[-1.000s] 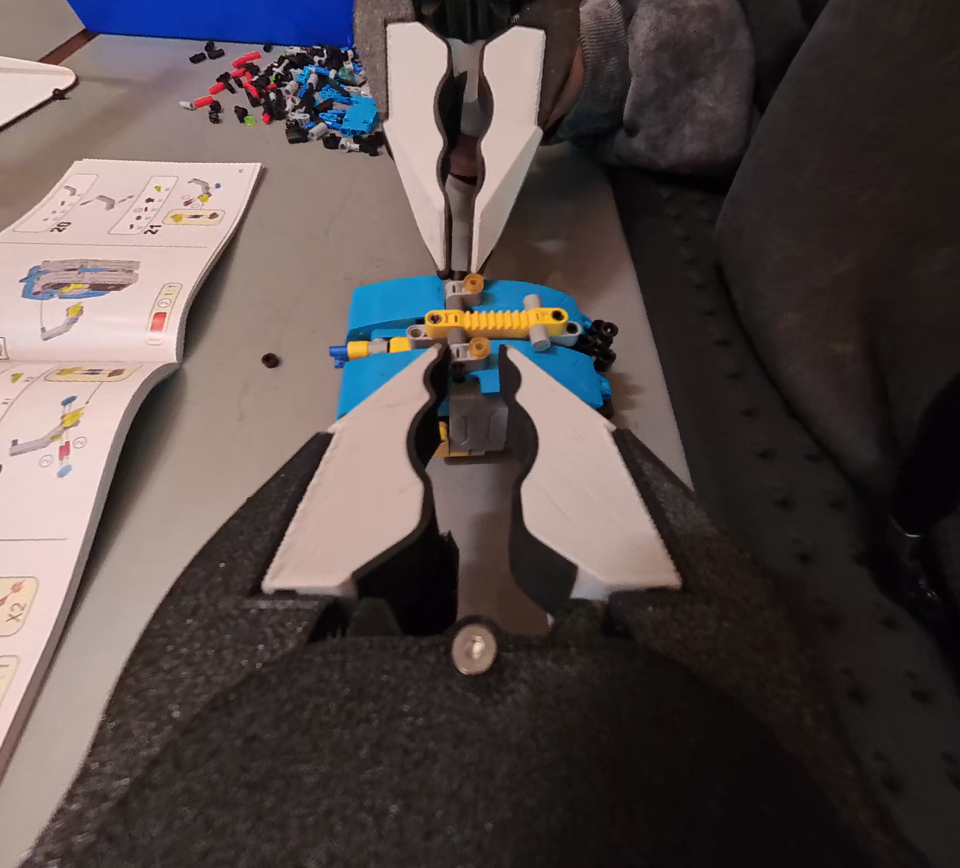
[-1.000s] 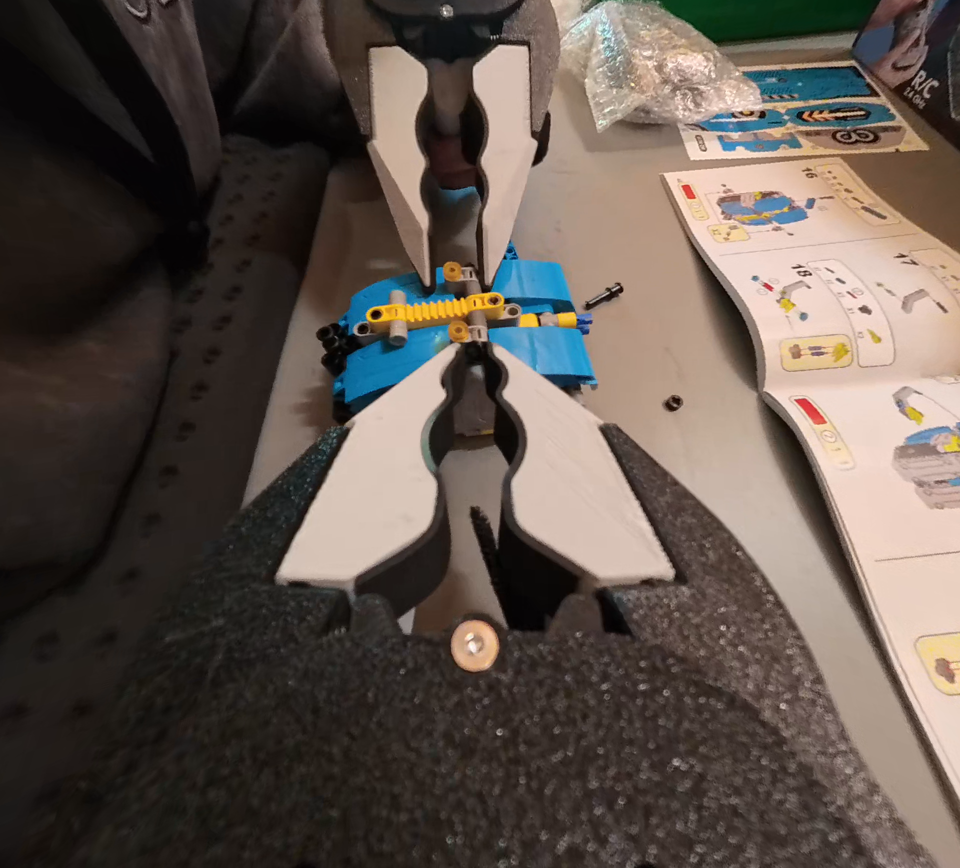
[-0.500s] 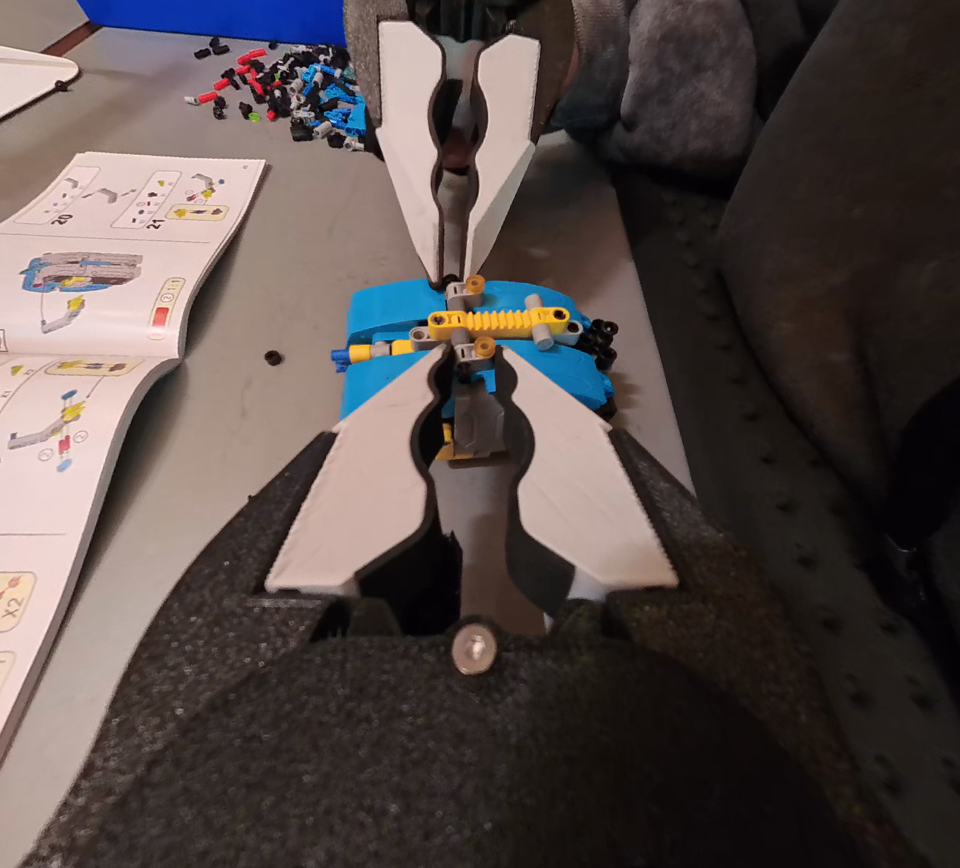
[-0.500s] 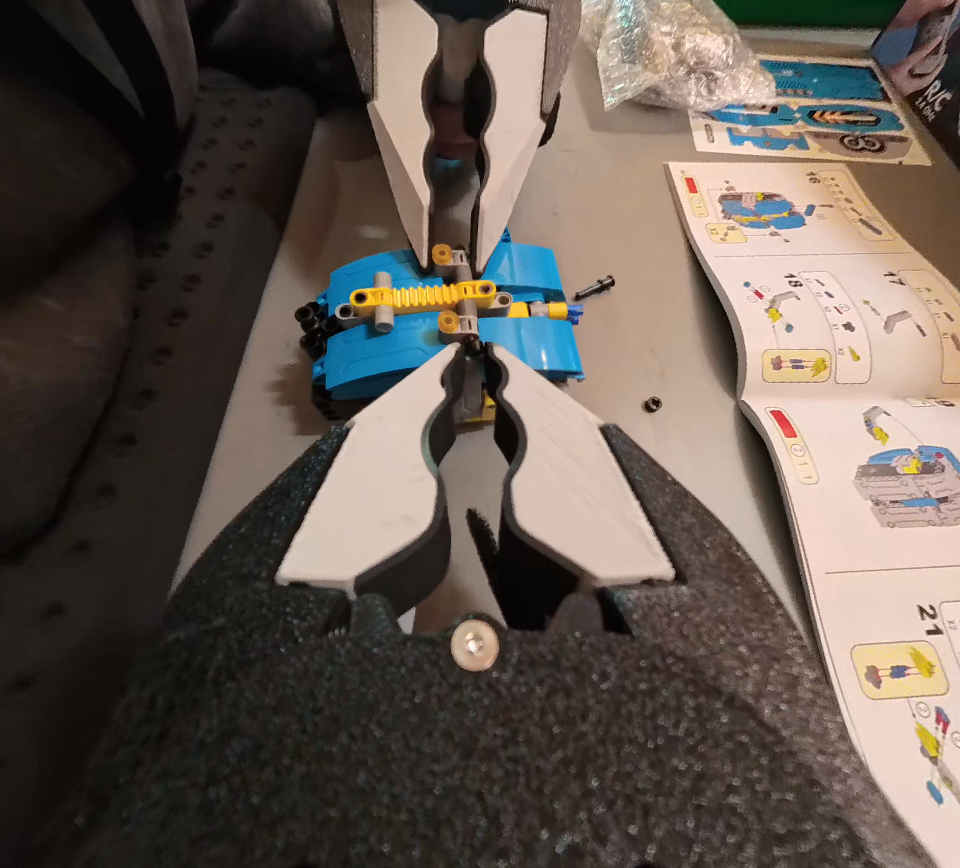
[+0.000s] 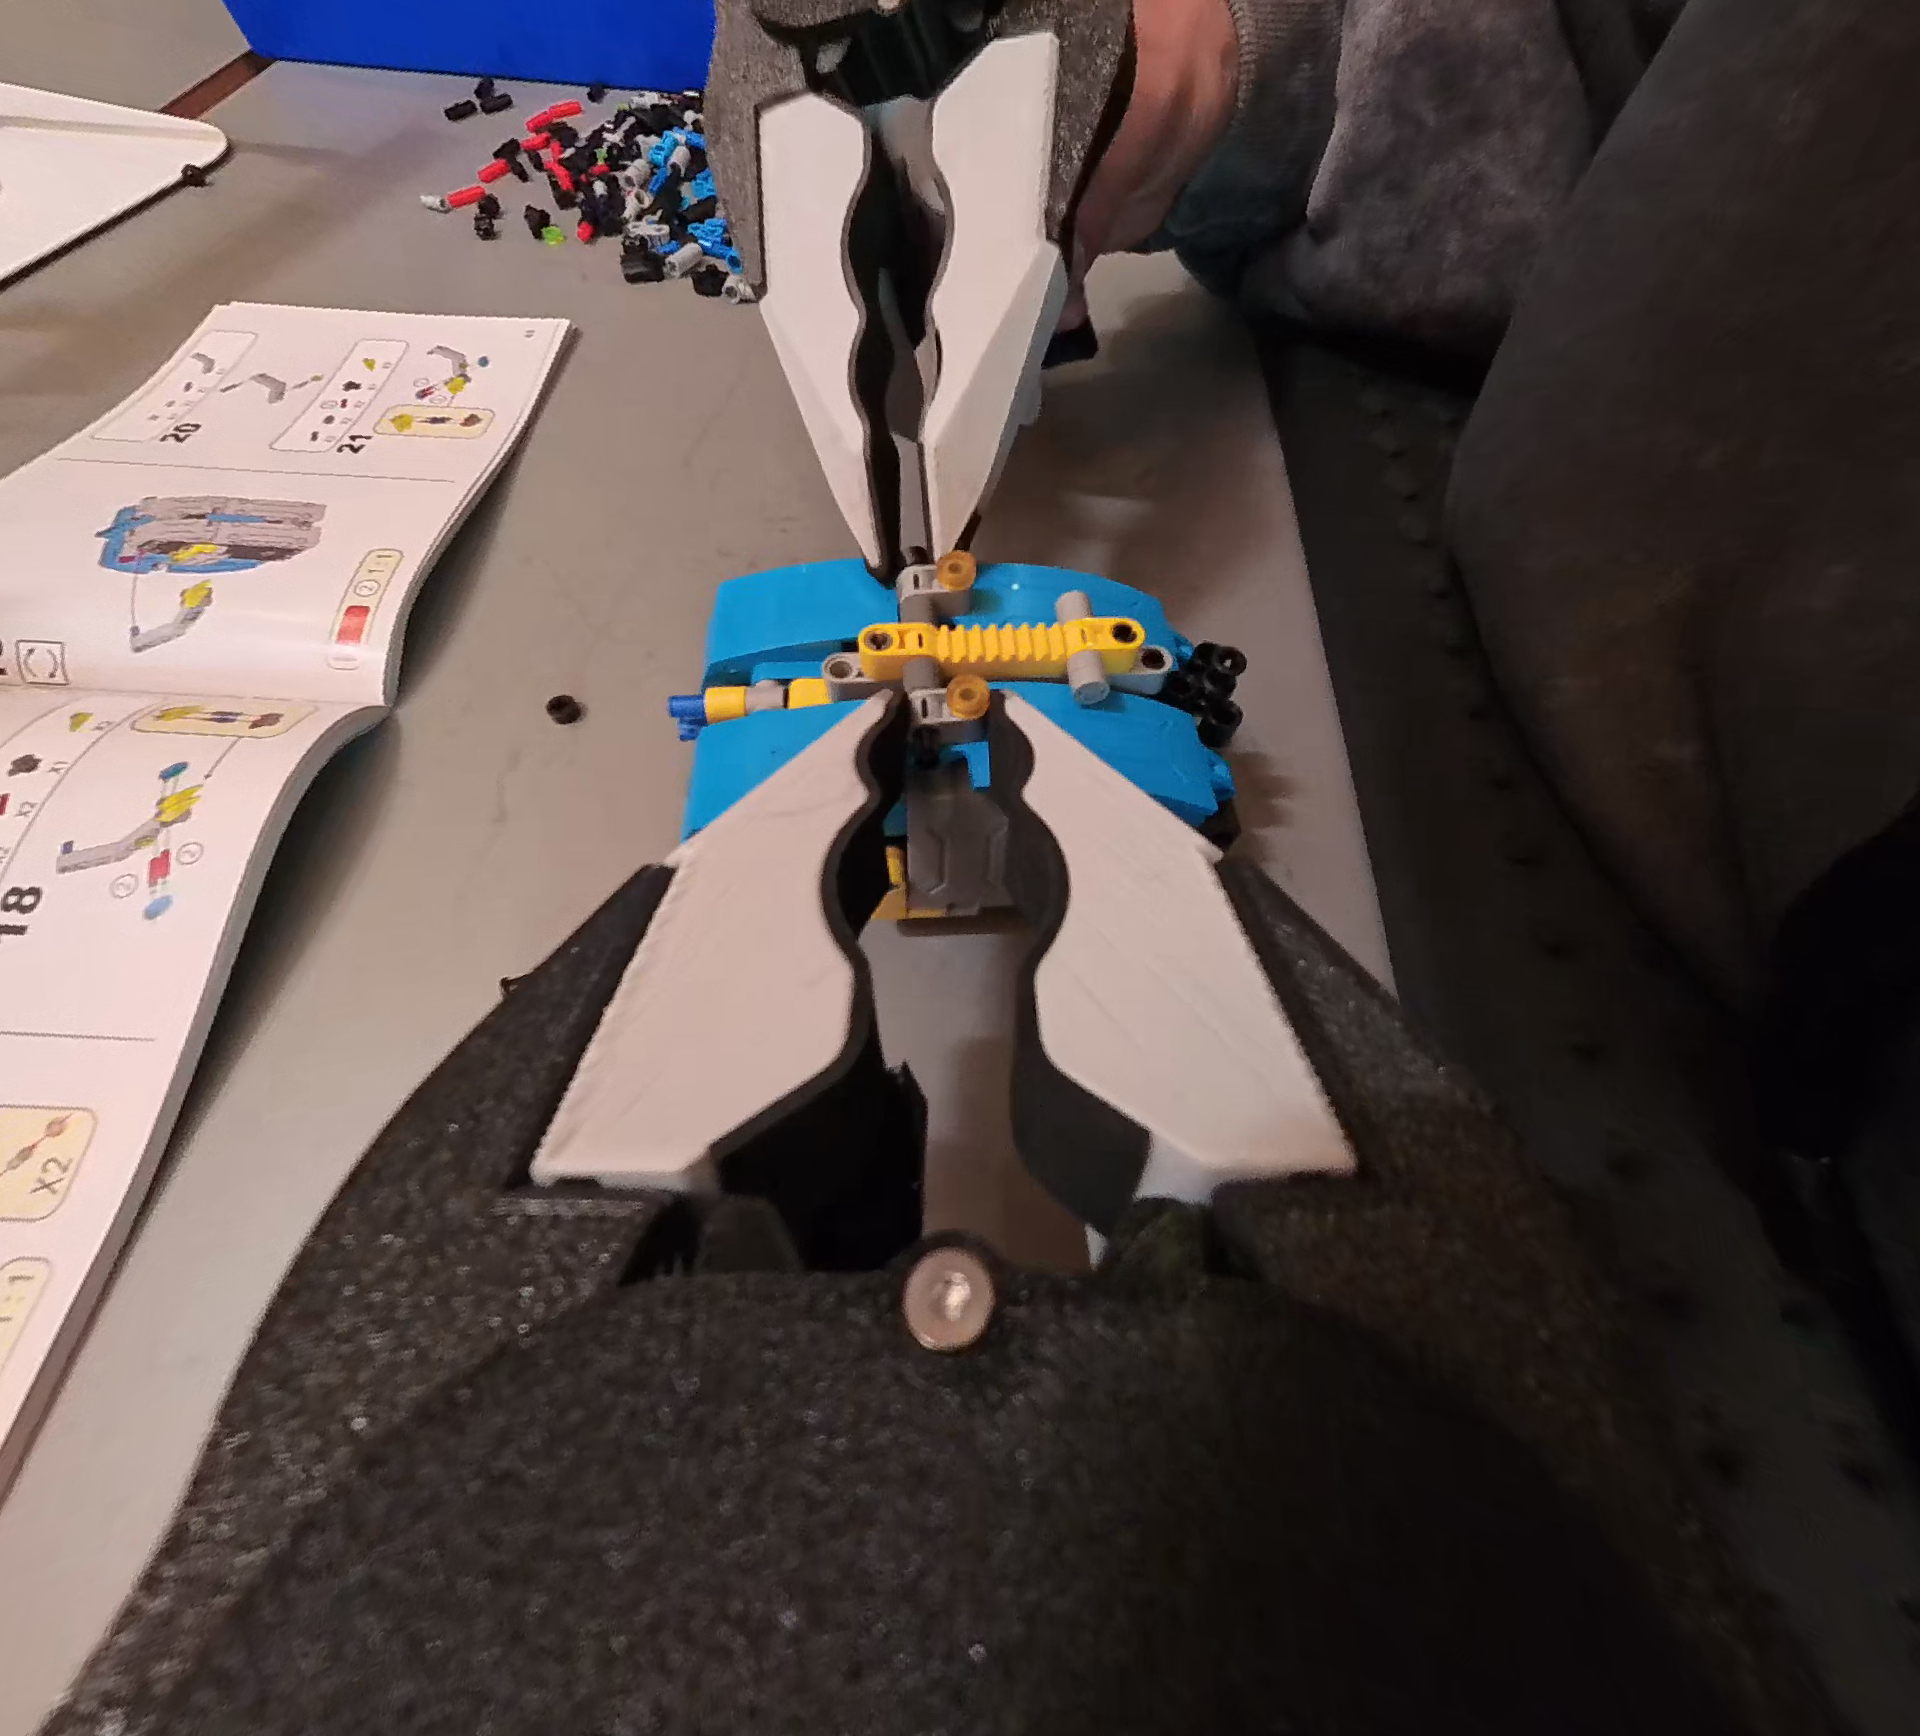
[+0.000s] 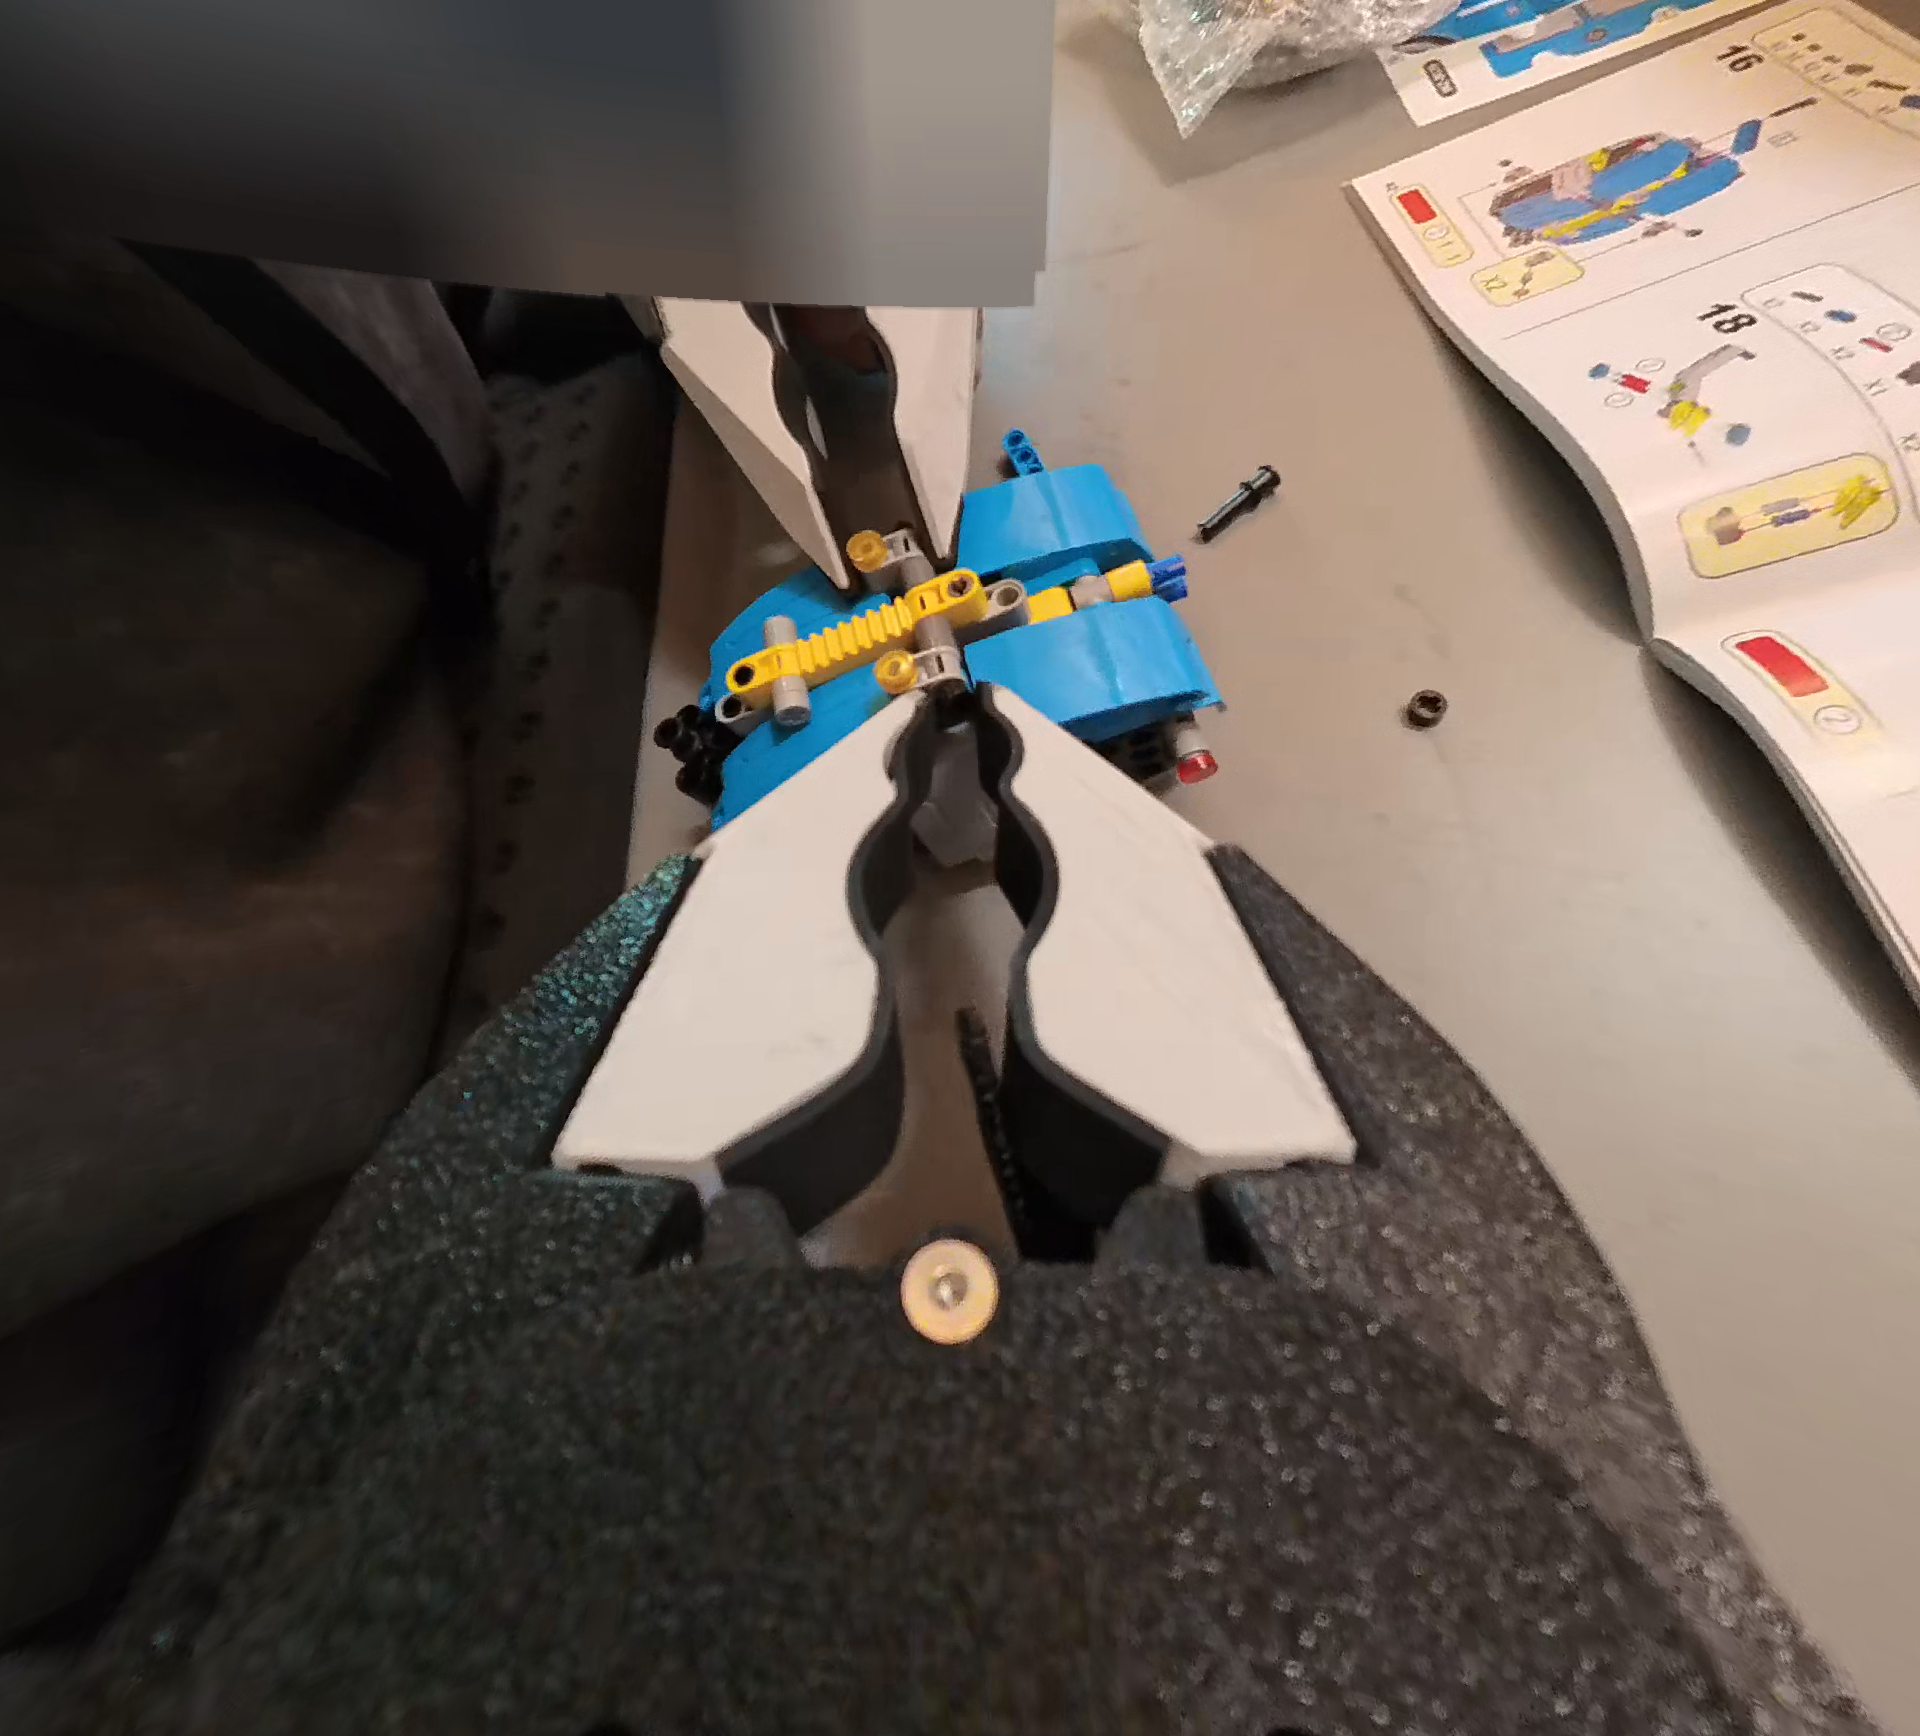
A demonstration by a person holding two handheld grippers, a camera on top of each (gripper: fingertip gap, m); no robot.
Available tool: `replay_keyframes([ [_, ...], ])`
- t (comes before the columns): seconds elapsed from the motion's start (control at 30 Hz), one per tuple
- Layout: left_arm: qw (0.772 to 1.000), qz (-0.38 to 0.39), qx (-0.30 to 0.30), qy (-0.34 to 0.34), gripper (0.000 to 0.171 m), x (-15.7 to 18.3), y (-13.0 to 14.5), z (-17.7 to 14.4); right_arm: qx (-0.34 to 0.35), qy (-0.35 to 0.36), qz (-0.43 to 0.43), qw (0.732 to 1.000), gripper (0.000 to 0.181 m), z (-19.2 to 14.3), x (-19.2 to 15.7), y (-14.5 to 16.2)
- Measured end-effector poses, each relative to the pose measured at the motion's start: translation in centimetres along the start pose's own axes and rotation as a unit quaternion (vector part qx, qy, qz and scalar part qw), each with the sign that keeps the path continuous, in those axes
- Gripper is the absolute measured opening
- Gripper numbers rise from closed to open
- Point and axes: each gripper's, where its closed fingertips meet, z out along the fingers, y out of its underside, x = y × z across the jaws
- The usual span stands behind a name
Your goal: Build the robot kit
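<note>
Blue brick model (image 5: 1122, 751) on grey tabletop (image 5: 582, 855), near its edge. Left gripper (image 5: 940, 710) fingers narrow, tips flanking a grey peg; right gripper (image 6: 951, 704) fingers pinched on opposite end.

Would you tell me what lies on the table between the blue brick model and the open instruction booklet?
In the right wrist view, a black pin and a small black ring lie between the blue brick model and the instruction booklet.
</note>
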Motion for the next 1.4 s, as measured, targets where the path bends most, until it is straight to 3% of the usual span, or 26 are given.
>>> replay_keyframes([
  [0.6, 1.000, 0.001, 0.005, 0.003, 0.015, 0.0, 0.0, 0.0, -0.015, 0.068, -0.059, 0.996, 0.007, 0.0, 0.2, 0.0],
  [0.87, 1.000, 0.004, 0.012, 0.020, 0.015, 0.3, 0.2, -0.2, 0.035, -0.026, 0.010, 0.999, 0.006, 0.4, -0.3, 0.0],
  [1.17, 1.000, 0.003, 0.017, 0.015, 0.015, 0.4, 0.4, -0.7, 0.050, 0.003, 0.019, 0.999, 0.007, 0.7, -0.6, -0.3],
  [1.4, 1.000, 0.004, 0.017, 0.015, 0.015, 0.5, 0.4, -0.6, 0.063, -0.023, 0.057, 0.996, 0.010, 0.5, -0.8, -0.3],
])
